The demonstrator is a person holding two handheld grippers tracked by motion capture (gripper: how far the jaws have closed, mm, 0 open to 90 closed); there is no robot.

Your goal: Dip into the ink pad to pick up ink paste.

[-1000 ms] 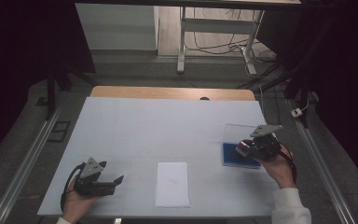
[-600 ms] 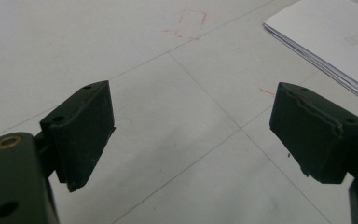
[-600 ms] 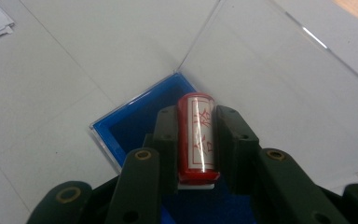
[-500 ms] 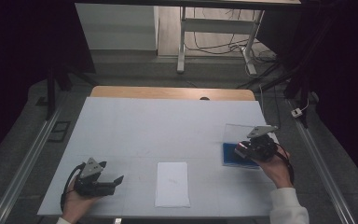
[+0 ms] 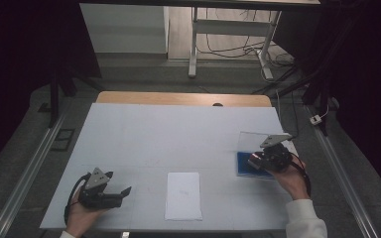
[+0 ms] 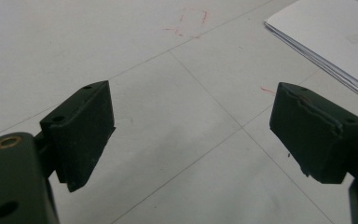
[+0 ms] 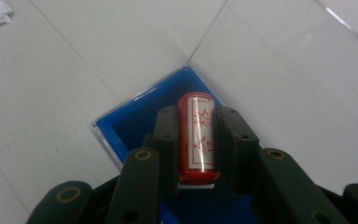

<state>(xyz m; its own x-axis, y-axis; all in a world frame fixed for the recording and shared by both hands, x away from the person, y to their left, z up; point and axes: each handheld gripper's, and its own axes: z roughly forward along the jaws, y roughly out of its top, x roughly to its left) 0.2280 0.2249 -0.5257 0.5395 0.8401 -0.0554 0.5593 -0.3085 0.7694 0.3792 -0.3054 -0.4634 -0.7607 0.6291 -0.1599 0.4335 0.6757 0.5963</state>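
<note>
**Red seal stamp clamped over its blue case**

Little changed against a second ago: right gripper (image 5: 259, 159) drifted only slightly toward the person's side of the table, same clamp on the stamp throughout, left hand parked in place. Read as a pause at the lift-out stage rather than progress: stamp gripped, not yet carried toward the paper.

Right gripper (image 7: 196, 140) closed tight on a red cylindrical seal stamp (image 7: 196, 137), pads pressing its two long sides. Long axis of the stamp running straight ahead along the jaws, far end pointing away from the hand, near end tucked back between the jaw roots. White label strip with red characters facing up toward the camera.

Directly beneath and just ahead of the jaws: an open blue-lined case (image 7: 135, 121), its clear lid (image 7: 279, 60) standing up beyond the stamp. Contact between stamp and case lining impossible to judge from here.

Left gripper (image 5: 110, 194) resting low at the near left of the table (image 5: 178, 129), jaws wide apart with nothing between them, bare tabletop ahead. White sheet stack (image 6: 335, 42) off to its forward right, (image 5: 183, 195) between the two hands
</note>
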